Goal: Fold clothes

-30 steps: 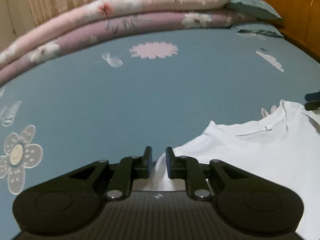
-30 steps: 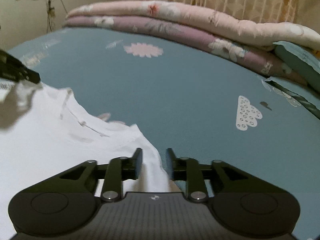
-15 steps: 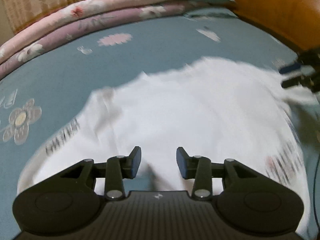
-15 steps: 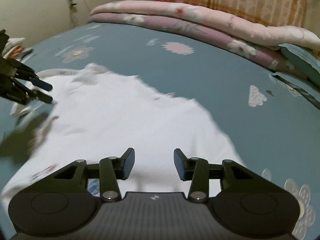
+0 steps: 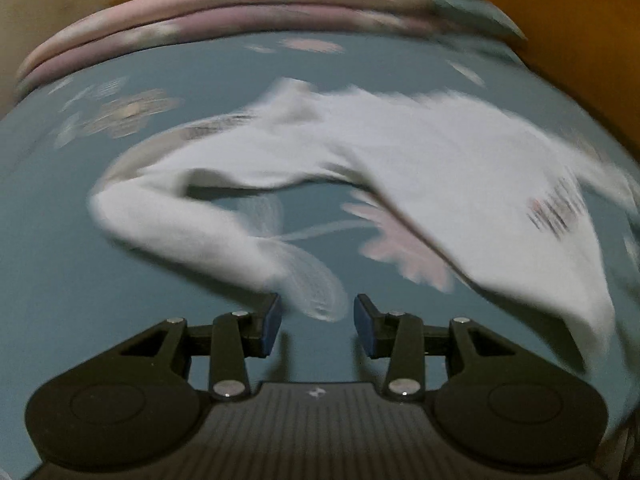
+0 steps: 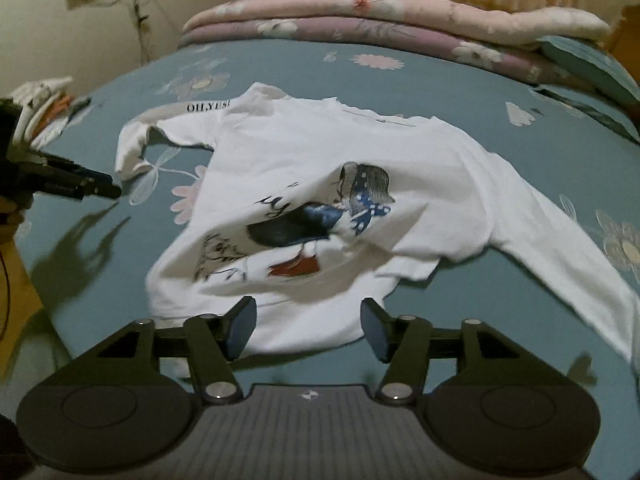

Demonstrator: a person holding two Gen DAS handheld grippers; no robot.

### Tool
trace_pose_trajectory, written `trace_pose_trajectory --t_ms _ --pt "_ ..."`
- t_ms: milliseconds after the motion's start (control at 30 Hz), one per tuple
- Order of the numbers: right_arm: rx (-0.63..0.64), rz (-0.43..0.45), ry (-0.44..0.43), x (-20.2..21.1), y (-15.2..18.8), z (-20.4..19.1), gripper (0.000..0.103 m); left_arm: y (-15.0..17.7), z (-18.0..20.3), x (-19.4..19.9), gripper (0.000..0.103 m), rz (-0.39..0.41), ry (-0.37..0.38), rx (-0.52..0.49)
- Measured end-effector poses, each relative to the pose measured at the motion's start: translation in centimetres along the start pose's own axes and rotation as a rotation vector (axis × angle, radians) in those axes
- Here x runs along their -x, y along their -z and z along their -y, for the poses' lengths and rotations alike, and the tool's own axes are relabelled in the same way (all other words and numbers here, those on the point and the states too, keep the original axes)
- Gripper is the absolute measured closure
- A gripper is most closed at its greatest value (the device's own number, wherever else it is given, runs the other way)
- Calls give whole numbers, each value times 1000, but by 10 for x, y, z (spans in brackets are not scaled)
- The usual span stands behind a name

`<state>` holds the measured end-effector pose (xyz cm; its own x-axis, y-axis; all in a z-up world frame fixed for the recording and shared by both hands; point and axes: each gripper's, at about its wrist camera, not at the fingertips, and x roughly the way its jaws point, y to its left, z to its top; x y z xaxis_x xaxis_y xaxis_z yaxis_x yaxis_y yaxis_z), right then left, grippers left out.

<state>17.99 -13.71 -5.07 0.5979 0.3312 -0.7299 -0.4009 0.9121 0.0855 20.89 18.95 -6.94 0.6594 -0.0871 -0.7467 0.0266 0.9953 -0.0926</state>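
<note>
1. Folded quilts (image 6: 400,20) line the far edge of the bed (image 6: 460,92); a clothes pile (image 6: 44,100) sits left.
2. The white shirt (image 6: 320,152) lies spread on the bed.
3. Left gripper (image 5: 318,318) apart, empty; right gripper (image 6: 308,328) opening, empty.
4. Left view blurred.

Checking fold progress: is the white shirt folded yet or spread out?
Spread out, not folded. The white shirt lies print-up on the blue bedsheet, rumpled, with both sleeves out to the sides.

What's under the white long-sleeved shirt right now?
The white long-sleeved shirt lies printed side up on the teal floral bedsheet. Only sheet shows around it; anything beneath the fabric is covered.
</note>
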Motion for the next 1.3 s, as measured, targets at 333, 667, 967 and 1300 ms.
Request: trace_pose_trajectory --t_ms 333,667,967,1300 --pt "-156 37 5 13 11 2 40 -10 -65 -34 69 18 -5 235" --pt "-140 5 -3 -2 13 -4 37 -37 -54 -72 45 60 -27 267" --pt "-158 -13 -6 -12 17 1 37 -40 -44 -70 48 120 -15 277" --pt "-172 -24 -21 -18 16 1 37 -24 -41 -67 82 83 76 348"
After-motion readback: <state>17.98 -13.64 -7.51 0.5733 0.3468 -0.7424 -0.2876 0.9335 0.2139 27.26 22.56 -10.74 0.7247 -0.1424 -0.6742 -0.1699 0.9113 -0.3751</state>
